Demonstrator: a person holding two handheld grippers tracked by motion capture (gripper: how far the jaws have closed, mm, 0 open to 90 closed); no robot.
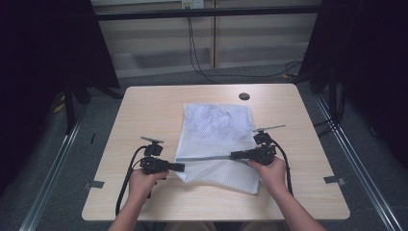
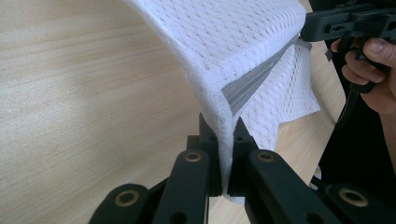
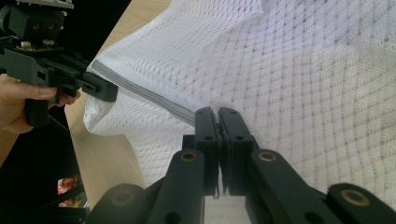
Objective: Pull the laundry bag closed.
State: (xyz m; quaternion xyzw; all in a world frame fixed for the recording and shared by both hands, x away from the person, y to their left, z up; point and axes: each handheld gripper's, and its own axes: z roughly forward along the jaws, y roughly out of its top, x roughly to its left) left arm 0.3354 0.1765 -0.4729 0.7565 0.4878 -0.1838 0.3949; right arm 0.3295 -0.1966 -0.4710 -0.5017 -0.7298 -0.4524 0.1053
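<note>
One white mesh laundry bag [image 1: 216, 139] lies mid-counter [image 1: 144, 110]. My left gripper [image 1: 180, 167] pinches its near-left corner; my right gripper [image 1: 234, 155] has its fingers pressed together on the one grey zipper [image 1: 204, 158].

Left gripper [image 1: 182, 167] and right gripper [image 1: 234, 155] (jaws clamped) point toward each other.

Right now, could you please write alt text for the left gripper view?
The left gripper is shut on the edge of a white mesh laundry bag, beside its grey zipper. The right gripper holds the zipper's far end above the wooden table.
</note>
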